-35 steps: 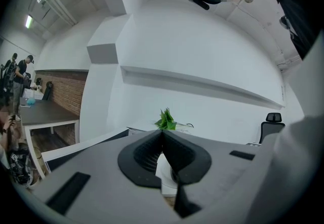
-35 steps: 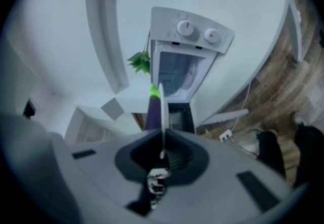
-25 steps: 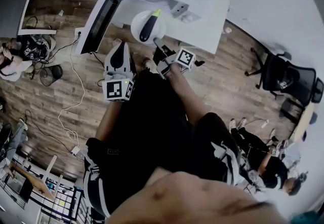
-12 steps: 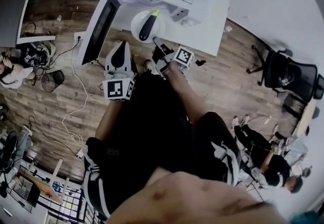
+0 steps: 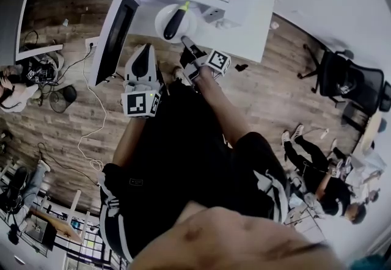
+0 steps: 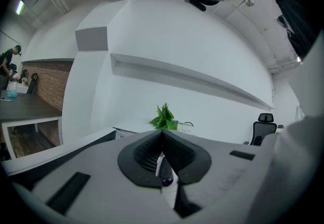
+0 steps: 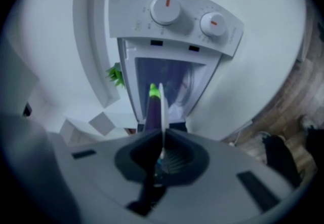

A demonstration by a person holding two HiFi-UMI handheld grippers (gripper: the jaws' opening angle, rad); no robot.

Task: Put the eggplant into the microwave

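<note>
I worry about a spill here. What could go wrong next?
1. The right tool grips only the rim of the plate, so a tilt could roll the loose eggplant off.
2. The open door of the microwave stands close by, and the plate might clip it going in.

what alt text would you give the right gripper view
The right hand-held gripper is shut on the rim of a white plate carrying an eggplant, seen edge-on before a white microwave with two dials.
</note>
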